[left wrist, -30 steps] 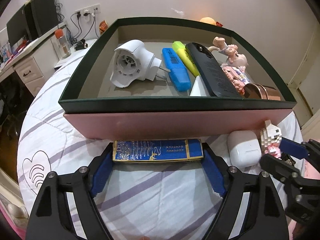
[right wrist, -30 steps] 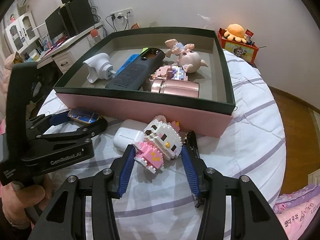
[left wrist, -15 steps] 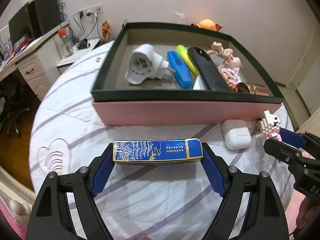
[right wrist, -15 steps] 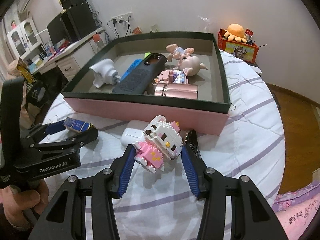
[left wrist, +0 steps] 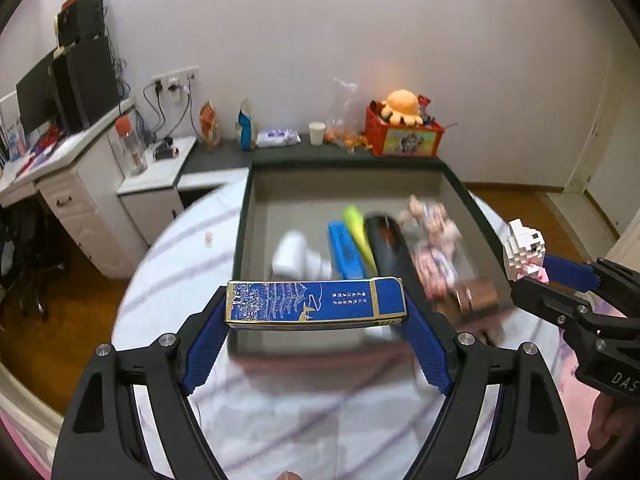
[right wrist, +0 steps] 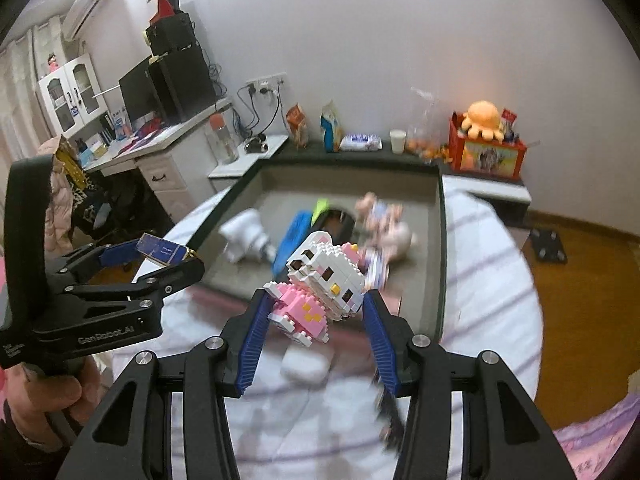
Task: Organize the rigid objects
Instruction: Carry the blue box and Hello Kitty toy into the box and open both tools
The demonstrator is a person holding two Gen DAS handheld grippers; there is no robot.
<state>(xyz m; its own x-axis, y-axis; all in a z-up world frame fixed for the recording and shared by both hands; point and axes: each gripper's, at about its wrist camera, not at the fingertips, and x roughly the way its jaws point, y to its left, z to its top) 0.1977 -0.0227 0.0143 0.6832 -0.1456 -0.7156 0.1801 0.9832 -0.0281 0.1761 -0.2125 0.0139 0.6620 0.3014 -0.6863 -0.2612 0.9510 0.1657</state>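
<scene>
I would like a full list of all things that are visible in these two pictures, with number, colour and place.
blue box: 1, blue with gold edge, held in left gripper
brick cat: 1, white and pink, held in right gripper
tray: 1, dark green rim, pink side, on the bed
plug: 1, white, in tray, left
markers: 2, blue and yellow, in tray
remote: 1, black, in tray, middle
doll: 1, pink, in tray, right
white case: 1, on bed in front of tray
left gripper: 1, black, blue fingers
right gripper: 1, black, blue fingers
</scene>
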